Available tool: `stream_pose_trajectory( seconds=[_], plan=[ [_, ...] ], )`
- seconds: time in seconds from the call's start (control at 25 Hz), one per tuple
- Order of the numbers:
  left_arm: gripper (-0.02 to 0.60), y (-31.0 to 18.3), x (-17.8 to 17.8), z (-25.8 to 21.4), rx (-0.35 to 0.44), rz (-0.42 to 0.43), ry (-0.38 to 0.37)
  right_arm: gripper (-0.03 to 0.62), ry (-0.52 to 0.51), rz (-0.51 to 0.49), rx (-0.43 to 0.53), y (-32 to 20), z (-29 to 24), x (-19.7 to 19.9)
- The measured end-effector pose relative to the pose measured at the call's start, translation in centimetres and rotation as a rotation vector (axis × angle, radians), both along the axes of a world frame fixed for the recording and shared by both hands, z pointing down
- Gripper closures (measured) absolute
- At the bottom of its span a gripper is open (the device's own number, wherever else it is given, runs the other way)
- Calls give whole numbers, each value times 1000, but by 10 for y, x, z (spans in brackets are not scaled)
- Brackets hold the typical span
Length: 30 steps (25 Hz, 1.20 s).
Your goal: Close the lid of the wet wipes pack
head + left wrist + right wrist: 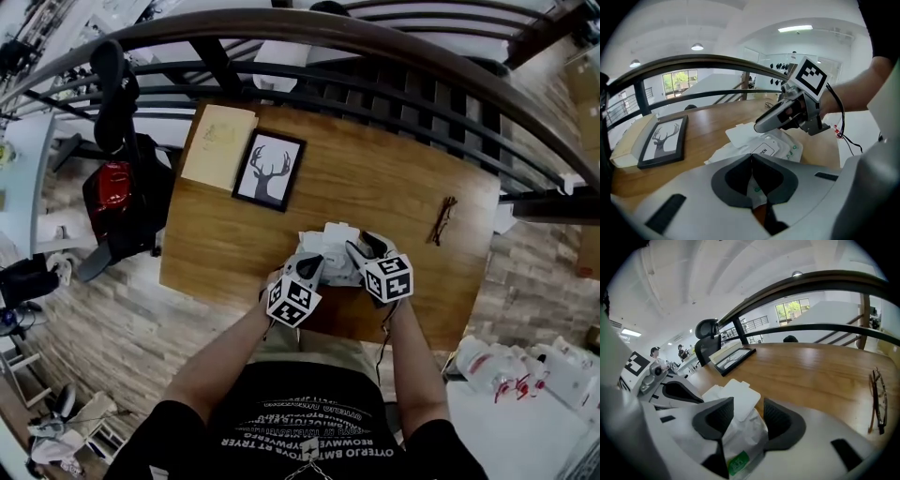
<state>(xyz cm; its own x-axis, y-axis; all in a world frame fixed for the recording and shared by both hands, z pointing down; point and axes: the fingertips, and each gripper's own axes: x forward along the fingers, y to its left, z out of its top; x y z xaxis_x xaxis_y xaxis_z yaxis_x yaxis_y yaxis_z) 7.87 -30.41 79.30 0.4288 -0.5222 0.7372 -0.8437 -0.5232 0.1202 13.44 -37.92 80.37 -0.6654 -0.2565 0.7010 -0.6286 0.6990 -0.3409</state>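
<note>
Wet wipes pack sits at the near edge of the table, about centre, with little wood between it and the drop. It's soft crinkly white film with green print at the near end. The flat white lid is tilted up, open. Left tongs clenched, tips together, over the pack's left end. Right tongs released, dark grey pads straddling the pack's right end. Bare wood grain is free to the right and beyond the pack. Far left: black picture frame with a deer print lying flat, beige book just beside it at the left edge. Far right: glasses near the right edge. Dark curved railing past the far edge.
</note>
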Motion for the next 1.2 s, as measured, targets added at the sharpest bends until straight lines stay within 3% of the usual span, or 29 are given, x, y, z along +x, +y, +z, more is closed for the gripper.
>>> stream_pose_trajectory(
  seconds=[0.08, 0.36, 0.48, 0.8, 1.04, 1.2],
  plan=[
    [554, 0, 1, 1, 3, 28, -9, 391, 8, -5, 6, 0, 2, -2],
    [554, 3, 2, 4, -24, 47, -13, 513, -14, 40, 57, 0, -8, 3],
    [554, 3, -1, 5, -39, 51, -9, 536, -20, 25, 71, 7, -16, 0],
    [554, 12, -8, -3, -72, 81, -39, 513, -68, -13, 21, 30, -27, -2],
    [554, 15, -37, -25, -51, 9, -22, 482, -58, -61, -24, 48, -24, 4],
    [554, 13, -54, -48, -11, -29, -32, 464, -116, -54, -113, 59, -24, 7]
  ],
)
